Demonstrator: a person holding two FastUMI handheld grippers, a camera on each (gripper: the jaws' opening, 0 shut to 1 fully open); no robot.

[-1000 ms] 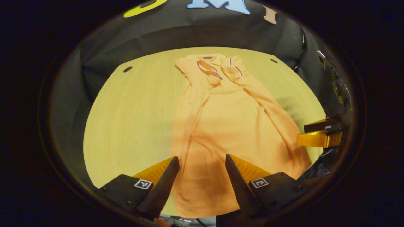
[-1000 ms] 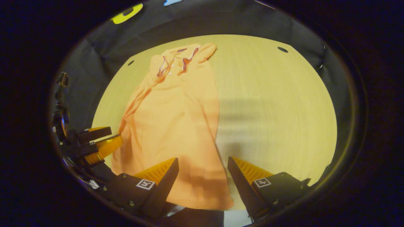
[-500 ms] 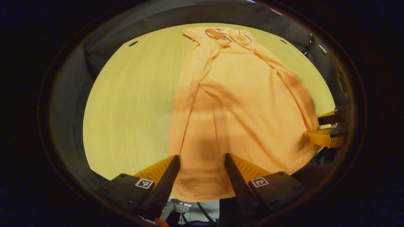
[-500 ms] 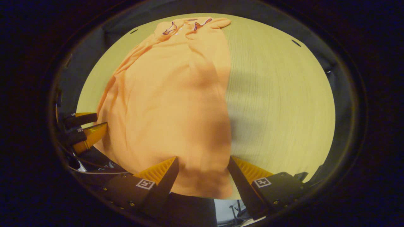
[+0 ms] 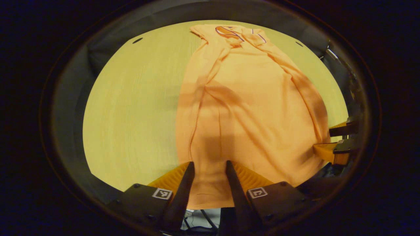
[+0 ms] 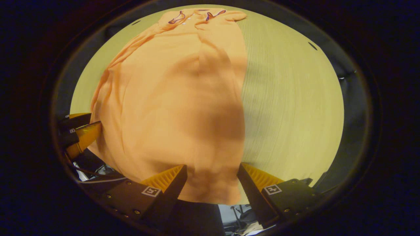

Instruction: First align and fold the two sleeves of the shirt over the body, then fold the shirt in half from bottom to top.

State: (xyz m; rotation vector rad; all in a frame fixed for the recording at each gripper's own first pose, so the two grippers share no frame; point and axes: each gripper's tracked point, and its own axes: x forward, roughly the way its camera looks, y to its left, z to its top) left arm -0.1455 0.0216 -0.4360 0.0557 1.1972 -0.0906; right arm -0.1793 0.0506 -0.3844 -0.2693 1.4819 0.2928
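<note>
The left gripper view is looking forward from low over the near edge of the tabletop [image 5: 131, 114], facing the far wall along the shirt [image 5: 249, 108], close over its hem. The right gripper view is facing the same way from the hem's other corner, closer still. Both are sharing the shirt [image 6: 174, 98] and tabletop [image 6: 295, 108], and each is catching the other claw at its side edge: the right claw [image 5: 334, 141], the left claw [image 6: 77, 132].

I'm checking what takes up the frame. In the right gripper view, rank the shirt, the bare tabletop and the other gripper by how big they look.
1. Shirt, largest.
2. Bare tabletop, a bit smaller; close enough that the fisheye lens makes it unsure.
3. Left gripper, clearly smallest, at the frame's edge.
</note>
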